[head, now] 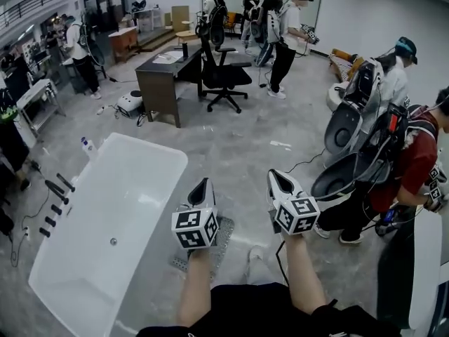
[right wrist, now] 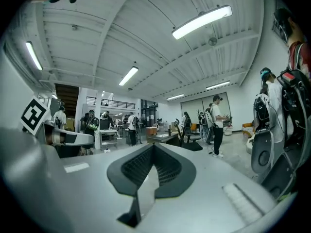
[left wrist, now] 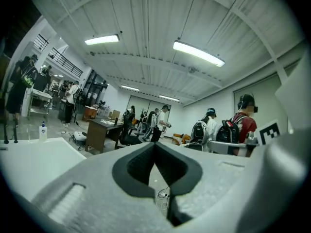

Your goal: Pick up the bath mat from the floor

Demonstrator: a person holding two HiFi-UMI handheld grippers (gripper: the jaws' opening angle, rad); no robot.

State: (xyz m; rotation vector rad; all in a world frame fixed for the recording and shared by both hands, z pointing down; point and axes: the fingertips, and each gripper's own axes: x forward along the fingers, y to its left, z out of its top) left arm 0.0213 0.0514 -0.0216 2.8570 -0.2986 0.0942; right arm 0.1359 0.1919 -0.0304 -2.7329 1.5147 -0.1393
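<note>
The left tongs [head: 203, 192] and the right tongs [head: 280, 185] are both closed tight, with nothing in them. The grey bath mat [head: 223, 239] lies on the floor [head: 231, 146] under them, beside the white bathtub [head: 140, 181]. I think the pick-up has not begun. Next the tongs must open and go down to the mat's edge.

A white bathtub [head: 98, 248] stands on the grey floor [head: 245, 146], near a dark desk [head: 167, 72] and black office chair [head: 226, 76]

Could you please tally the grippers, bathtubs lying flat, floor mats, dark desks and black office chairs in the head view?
Two-jaw grippers: 2, left gripper and right gripper
White oval bathtub: 1
Grey perforated bath mat: 1
Dark rectangular desk: 1
Black swivel office chair: 1
Total: 6
</note>
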